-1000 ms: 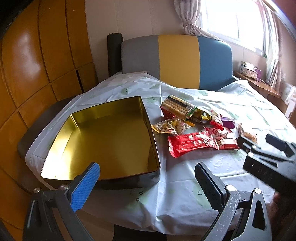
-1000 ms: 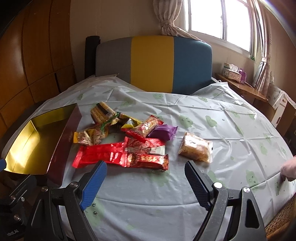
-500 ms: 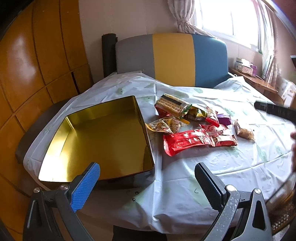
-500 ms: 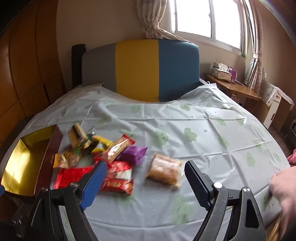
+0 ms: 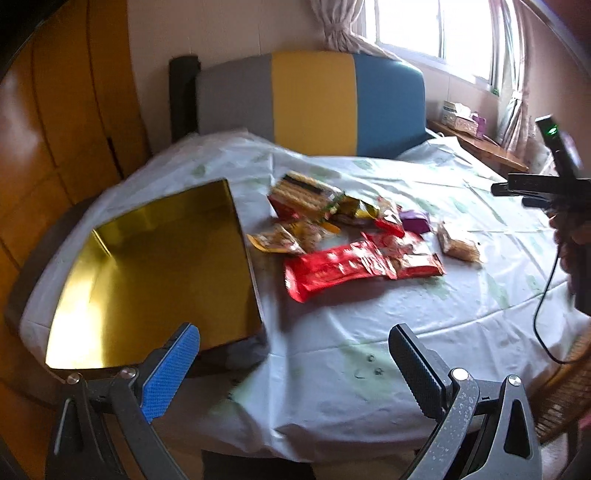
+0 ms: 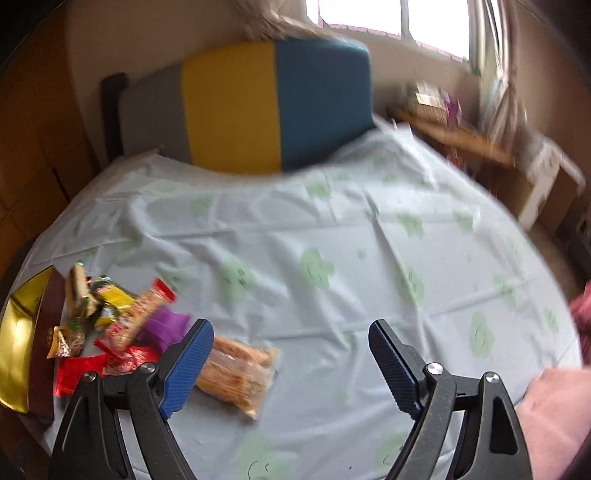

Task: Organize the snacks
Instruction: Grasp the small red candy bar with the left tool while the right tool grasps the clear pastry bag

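1. Hovering wide apart and empty at the bottom of the left wrist view, the left gripper (image 5: 293, 363) faces the gold tin (image 5: 155, 273) at centre left, apparently the container. The snacks (image 5: 351, 236) lie just right of it on the tablecloth (image 5: 369, 350).
2. Lower in the right wrist view, the right gripper (image 6: 291, 363) gapes empty; the biscuit pack (image 6: 240, 373) sits beside its blue finger. A striped chair (image 6: 255, 107) and a window (image 6: 399, 16) fill the upper frame.

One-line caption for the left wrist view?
Open left gripper faces an empty gold tin beside a pile of snacks on the tablecloth.
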`<state>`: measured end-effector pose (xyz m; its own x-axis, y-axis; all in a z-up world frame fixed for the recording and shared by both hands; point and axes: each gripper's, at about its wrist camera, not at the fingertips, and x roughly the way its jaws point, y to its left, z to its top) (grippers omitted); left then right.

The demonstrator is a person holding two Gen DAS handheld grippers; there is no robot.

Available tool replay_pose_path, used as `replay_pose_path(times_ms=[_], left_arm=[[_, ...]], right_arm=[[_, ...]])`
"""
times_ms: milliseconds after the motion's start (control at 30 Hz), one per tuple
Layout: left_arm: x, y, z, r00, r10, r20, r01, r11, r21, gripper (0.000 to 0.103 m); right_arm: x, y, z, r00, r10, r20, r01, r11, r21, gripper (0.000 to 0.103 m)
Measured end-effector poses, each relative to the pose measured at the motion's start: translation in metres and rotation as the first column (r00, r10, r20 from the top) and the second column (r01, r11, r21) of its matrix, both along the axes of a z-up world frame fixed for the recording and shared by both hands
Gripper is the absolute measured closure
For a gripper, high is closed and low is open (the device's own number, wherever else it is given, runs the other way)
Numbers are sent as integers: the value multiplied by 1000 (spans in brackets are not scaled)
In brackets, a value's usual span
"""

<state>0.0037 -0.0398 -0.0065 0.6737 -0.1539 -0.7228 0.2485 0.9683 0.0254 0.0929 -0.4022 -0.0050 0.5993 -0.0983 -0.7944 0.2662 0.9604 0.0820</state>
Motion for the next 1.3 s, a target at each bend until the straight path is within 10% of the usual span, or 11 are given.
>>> replay_pose_path(times_ms=[300, 633, 700, 1033, 1300], left_arm=[[32, -23, 1, 978, -184, -100, 186, 983, 7, 11], [61, -86, -1, 879, -437, -191, 462, 880, 113, 43], [61, -104, -5, 849, -494, -188, 523, 838, 158, 56], [84, -177, -47, 683, -676, -278, 730, 616, 295, 60], [100, -189, -53, 678, -683, -271, 735, 627, 258, 76]], right_arm=[[2, -11, -8, 999, -32, -15, 34, 992, 123, 15], [3, -15, -8, 999, -27, -25, 30, 986, 162, 15], [2, -16, -8, 999, -26, -21, 29, 985, 168, 15], [3, -22, -10, 999, -38, -32, 43, 979, 199, 15], [5, -23, -13, 998, -33, -46, 42, 979, 199, 15]])
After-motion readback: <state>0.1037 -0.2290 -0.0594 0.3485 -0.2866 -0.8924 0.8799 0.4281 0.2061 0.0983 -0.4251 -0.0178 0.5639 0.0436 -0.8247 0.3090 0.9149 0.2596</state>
